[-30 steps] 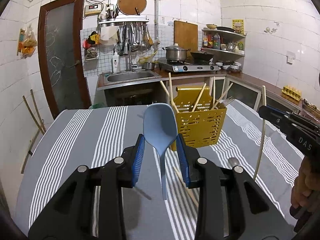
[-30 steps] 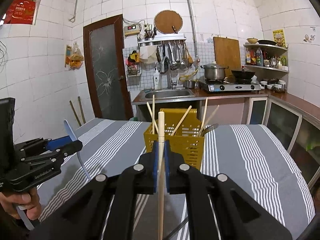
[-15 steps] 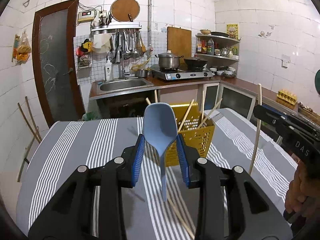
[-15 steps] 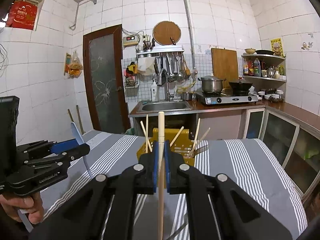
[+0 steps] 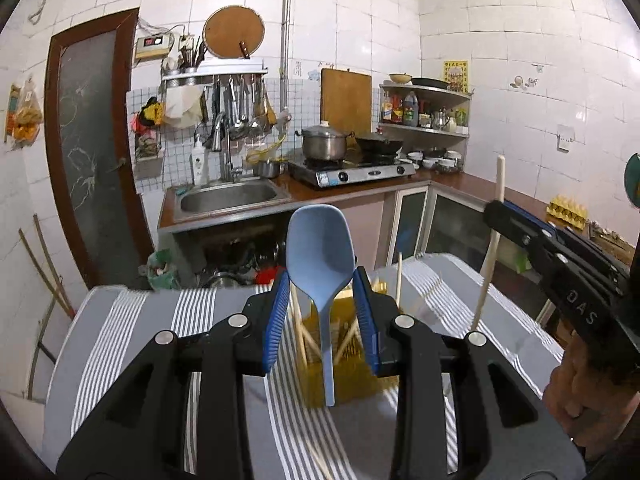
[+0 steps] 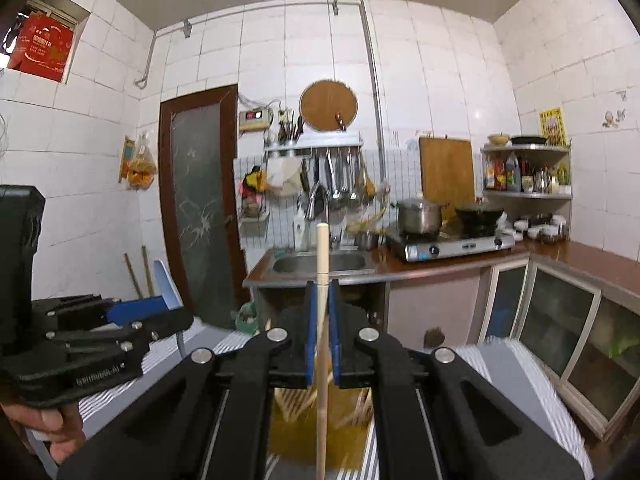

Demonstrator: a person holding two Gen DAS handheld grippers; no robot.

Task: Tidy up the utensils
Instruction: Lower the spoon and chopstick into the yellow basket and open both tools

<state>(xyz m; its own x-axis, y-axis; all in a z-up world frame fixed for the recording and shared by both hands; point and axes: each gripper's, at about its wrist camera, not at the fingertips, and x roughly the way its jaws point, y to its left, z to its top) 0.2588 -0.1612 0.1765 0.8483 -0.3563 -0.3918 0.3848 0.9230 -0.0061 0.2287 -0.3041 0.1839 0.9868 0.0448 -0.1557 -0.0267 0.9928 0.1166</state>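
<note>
My left gripper (image 5: 321, 276) is shut on a light blue spoon (image 5: 320, 252), bowl up, handle hanging down. Right below and behind it stands the yellow perforated utensil holder (image 5: 348, 364) with several chopsticks in it, on the striped tablecloth. My right gripper (image 6: 321, 292) is shut on a pale wooden chopstick (image 6: 322, 252) held upright; it also shows at the right of the left wrist view (image 5: 491, 236). The holder (image 6: 316, 436) sits low between the right gripper's arms, partly hidden. The left gripper shows at the left of the right wrist view (image 6: 120, 312).
The table wears a grey and white striped cloth (image 5: 132, 336). A loose chopstick (image 5: 320, 460) lies on it near the front. Behind are a sink counter (image 5: 228, 196), a stove with a pot (image 5: 324, 144), cabinets and a dark door (image 5: 92, 148).
Both grippers have risen and moved in over the holder, which has dropped lower and closer in both views. Both keep their hold on the spoon and the chopstick.
</note>
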